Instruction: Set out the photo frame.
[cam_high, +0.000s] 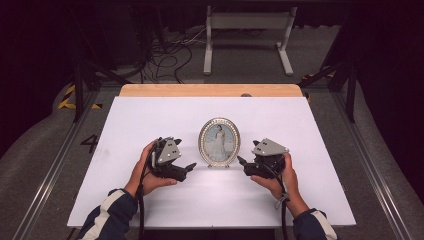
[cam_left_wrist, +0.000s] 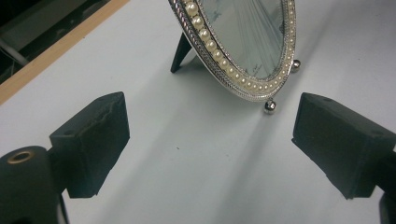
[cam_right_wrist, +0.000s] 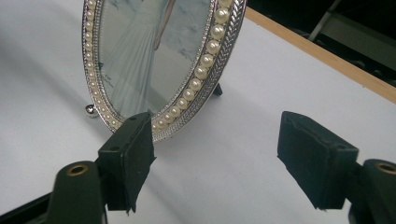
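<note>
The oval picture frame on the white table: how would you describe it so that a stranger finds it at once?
Look at the white table top with the wooden strip along its far edge. Near its middle, between the left gripper and the right gripper, stands the oval silver picture frame. It is upright on small ball feet, has a ring of pearls, and holds a photo of a figure in a long pale dress.

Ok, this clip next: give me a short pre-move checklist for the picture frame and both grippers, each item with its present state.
1. Oval picture frame upright on the white table, on its ball feet and rear strut: ok.
2. Left gripper open, nothing between its jaws: ok.
3. Right gripper open, nothing between its jaws: ok.
4. Left gripper clear of the frame; a gap of bare table shows in the left gripper view: ok.
5. Right gripper clear of the frame; one pad overlaps the pearl rim in the right gripper view: cannot tell.
6. Both grippers level with the frame's lower half, one on each side: ok.
</note>
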